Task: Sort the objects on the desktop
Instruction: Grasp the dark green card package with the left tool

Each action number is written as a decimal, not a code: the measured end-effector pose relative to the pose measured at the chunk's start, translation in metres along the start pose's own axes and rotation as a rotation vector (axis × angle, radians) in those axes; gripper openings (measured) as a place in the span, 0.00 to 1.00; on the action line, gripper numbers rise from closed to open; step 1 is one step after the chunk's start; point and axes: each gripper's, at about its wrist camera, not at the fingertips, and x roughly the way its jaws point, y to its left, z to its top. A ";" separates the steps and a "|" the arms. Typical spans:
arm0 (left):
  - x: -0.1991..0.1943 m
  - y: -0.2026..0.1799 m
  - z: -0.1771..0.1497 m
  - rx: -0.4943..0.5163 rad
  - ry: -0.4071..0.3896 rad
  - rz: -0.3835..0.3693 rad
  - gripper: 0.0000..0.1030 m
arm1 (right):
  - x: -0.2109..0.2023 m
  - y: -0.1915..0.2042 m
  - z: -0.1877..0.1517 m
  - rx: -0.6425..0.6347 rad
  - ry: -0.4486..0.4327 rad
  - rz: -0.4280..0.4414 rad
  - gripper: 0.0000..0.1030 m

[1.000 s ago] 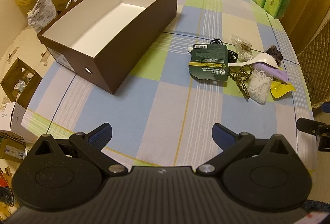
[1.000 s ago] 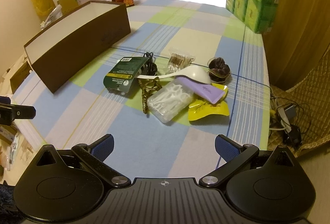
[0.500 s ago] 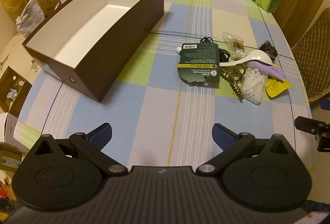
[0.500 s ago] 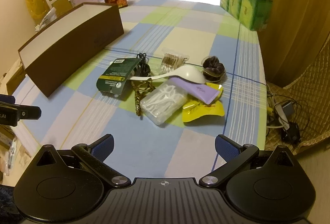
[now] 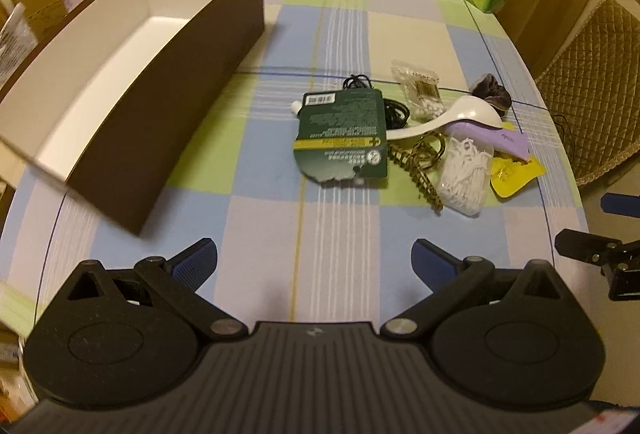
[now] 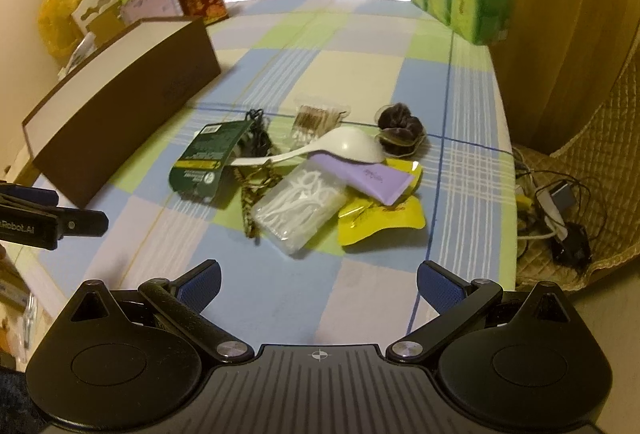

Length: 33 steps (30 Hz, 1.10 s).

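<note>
Both claws, left claw and right claw, gape empty; white spoon overlaps the purple tube.

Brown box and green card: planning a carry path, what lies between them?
Only bare checked cloth between the brown box and the green card, per the left wrist view.

White lettering "Robot.AI", first letters cut off by frame edge, on black body of left gripper seen in right wrist view; barcode sticker and blurred print on dark green cardboard package, not legible; script on flat purple tube unreadable
</note>
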 end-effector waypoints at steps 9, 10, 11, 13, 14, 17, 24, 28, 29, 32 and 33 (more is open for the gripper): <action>0.041 -0.002 0.032 0.028 0.014 -0.047 0.99 | 0.023 -0.025 0.013 0.083 -0.016 -0.040 0.98; 0.047 -0.002 0.035 0.030 0.019 -0.050 0.99 | 0.026 -0.028 0.015 0.091 -0.017 -0.041 0.98; 0.053 -0.002 0.039 0.030 0.024 -0.054 0.99 | 0.029 -0.030 0.017 0.101 -0.017 -0.042 0.98; 0.066 -0.001 0.046 0.021 0.038 -0.067 0.99 | 0.035 -0.035 0.020 0.121 -0.017 -0.043 0.98; 0.072 0.000 0.050 0.016 0.042 -0.076 0.99 | 0.038 -0.038 0.023 0.131 -0.018 -0.043 0.98; 0.087 0.001 0.061 0.010 0.054 -0.090 0.99 | 0.045 -0.044 0.029 0.151 -0.023 -0.047 0.98; 0.115 0.006 0.082 -0.007 0.073 -0.119 0.99 | 0.058 -0.055 0.041 0.178 -0.017 -0.057 0.98; 0.128 0.006 0.091 -0.016 0.083 -0.142 0.99 | 0.064 -0.060 0.043 0.194 -0.007 -0.065 0.98; 0.132 0.005 0.093 -0.014 0.087 -0.143 0.99 | 0.066 -0.062 0.044 0.199 -0.004 -0.068 0.98; 0.141 0.002 0.098 -0.008 0.096 -0.149 0.99 | 0.069 -0.065 0.045 0.210 0.001 -0.075 0.98; 0.144 0.001 0.099 -0.006 0.098 -0.149 0.99 | 0.069 -0.066 0.045 0.214 0.002 -0.076 0.98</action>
